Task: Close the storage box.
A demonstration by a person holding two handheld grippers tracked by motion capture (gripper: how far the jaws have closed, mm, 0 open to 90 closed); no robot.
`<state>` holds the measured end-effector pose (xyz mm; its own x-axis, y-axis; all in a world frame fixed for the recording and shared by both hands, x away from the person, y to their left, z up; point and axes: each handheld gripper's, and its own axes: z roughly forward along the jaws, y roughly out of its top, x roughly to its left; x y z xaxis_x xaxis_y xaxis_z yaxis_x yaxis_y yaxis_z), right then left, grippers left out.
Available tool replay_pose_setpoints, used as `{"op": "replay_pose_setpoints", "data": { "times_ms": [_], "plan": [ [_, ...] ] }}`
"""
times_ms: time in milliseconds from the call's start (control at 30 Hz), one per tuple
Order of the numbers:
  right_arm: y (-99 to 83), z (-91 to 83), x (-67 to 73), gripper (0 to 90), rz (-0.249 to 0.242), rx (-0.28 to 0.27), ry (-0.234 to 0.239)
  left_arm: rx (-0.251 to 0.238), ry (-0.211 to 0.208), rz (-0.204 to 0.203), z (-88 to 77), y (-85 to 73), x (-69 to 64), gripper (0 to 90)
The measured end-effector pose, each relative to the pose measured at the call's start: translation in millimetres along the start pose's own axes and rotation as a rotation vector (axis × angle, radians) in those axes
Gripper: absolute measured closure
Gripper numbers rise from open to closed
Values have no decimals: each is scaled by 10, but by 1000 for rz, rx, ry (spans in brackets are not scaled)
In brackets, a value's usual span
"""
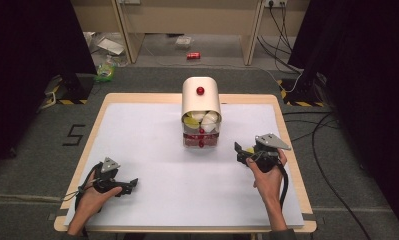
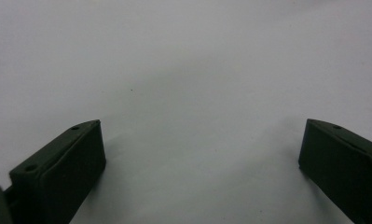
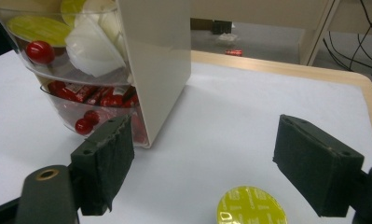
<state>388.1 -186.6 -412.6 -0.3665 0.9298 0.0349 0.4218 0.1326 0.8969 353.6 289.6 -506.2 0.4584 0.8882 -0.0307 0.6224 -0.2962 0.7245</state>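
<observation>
Yellow-lidded capsule (image 3: 251,206): lies flat on the white surface (image 1: 162,150), between and just below the spread jaws of the right tool (image 3: 211,163), untouched by either pad. Cream dispenser (image 1: 201,97) with clear drawers of capsules and red packets stands just beyond, at the surface's middle rear. Left tool (image 1: 128,186), jaws wide apart and empty, rests at the near left.
</observation>
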Motion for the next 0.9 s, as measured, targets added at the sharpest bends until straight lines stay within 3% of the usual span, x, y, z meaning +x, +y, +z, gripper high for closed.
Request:
{"op": "replay_pose_setpoints", "data": {
  "times_ms": [900],
  "plan": [
    [-216,-156,-73,157,8,44,-1,-1,0,0,0,0,-1,0]
  ]
}}
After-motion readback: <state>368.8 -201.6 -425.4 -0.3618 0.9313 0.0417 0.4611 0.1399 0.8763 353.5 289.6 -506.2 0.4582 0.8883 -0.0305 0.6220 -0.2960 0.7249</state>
